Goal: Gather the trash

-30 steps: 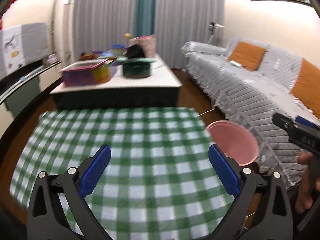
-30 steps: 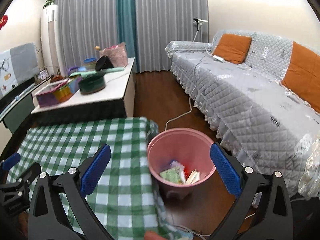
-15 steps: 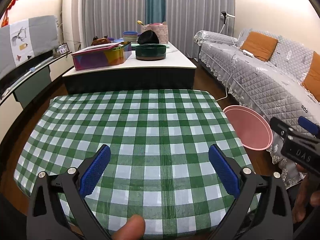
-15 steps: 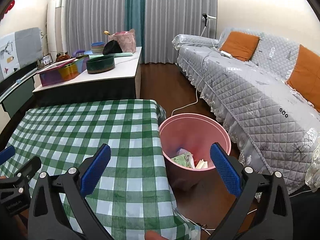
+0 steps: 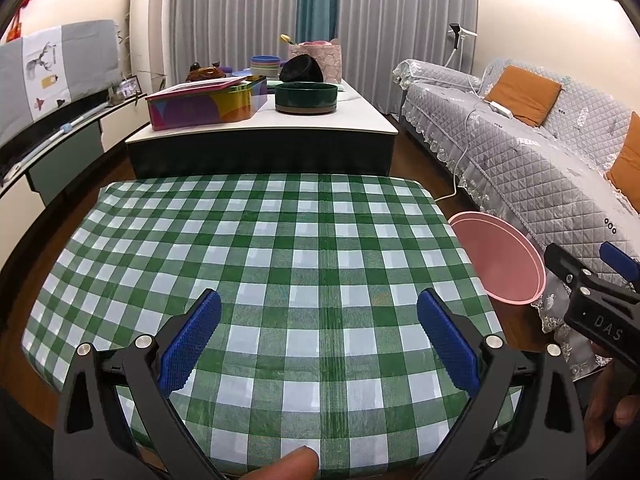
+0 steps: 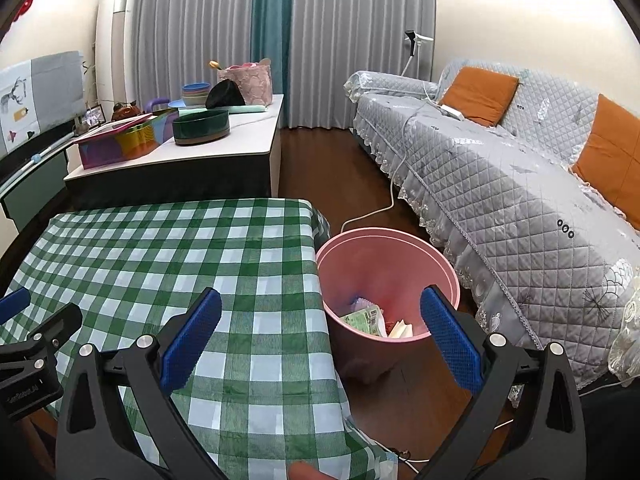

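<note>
Hovering over checkered tablecloth [image 5: 320, 240] | both grippers' fingers released | pink bin [image 6: 384, 264] beside sofa [image 6: 500, 184]

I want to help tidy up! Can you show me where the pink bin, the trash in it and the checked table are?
Bin [image 6: 404, 236]: right wrist view, far rim.
Trash [image 6: 362, 316]: right wrist view, green wrapper at the bottom of the bin.
Table [image 5: 304, 248]: left wrist view, bare middle of the checked cloth.

The left wrist view looks from the near edge straight across the checked worktop [image 5: 320, 248], while the right wrist view sits further right over the pink bin [image 6: 386, 276], both facing the curtains [image 6: 340, 40] and sharing worktop, bin and sofa [image 6: 520, 184].
</note>
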Tool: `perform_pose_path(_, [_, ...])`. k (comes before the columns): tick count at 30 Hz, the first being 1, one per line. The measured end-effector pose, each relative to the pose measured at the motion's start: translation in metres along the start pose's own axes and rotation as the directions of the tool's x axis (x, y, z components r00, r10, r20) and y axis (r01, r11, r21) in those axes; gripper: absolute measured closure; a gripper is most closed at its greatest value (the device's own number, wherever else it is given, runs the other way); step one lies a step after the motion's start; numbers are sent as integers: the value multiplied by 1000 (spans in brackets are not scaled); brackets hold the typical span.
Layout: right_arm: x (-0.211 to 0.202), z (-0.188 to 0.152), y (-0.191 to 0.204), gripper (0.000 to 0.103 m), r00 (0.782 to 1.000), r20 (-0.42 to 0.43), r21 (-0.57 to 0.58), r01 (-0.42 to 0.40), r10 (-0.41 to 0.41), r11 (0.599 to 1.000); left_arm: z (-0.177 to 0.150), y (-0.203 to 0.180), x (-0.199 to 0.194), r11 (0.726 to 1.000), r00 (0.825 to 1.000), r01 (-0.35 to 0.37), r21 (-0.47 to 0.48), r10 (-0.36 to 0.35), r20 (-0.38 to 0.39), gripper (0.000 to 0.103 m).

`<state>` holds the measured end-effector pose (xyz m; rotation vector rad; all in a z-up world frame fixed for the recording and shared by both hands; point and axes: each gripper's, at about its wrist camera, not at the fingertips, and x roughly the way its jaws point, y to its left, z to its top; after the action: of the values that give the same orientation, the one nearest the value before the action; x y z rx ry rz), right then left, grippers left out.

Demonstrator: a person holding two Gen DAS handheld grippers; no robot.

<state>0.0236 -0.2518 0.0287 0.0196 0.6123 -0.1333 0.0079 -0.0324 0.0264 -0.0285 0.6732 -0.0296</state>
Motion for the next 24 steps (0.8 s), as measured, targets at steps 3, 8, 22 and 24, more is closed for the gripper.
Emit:
perform_pose_path(3, [0,0,-1,5,1000,0,3,1,-1,1000,-2,-1,0,1000,1000,3,-4,-3,2,8])
perform_pose_path(8, [0,-2,-4,5,1000,2,7,2,-2,1000,-5,-4,1,1000,1000,10,-4,-10,-6,8])
perform_pose_path(22, [0,-2,-3,5,1000,2,5,3,-3,1000,-5,-6,0,1000,1000,17,-4,-17,-5,8])
perform_pose_path(24, [-1,-2,-3,5,1000,0,3,3,-3,1000,-5,-6,-1,1000,1000,20,-6,-20,-2,8])
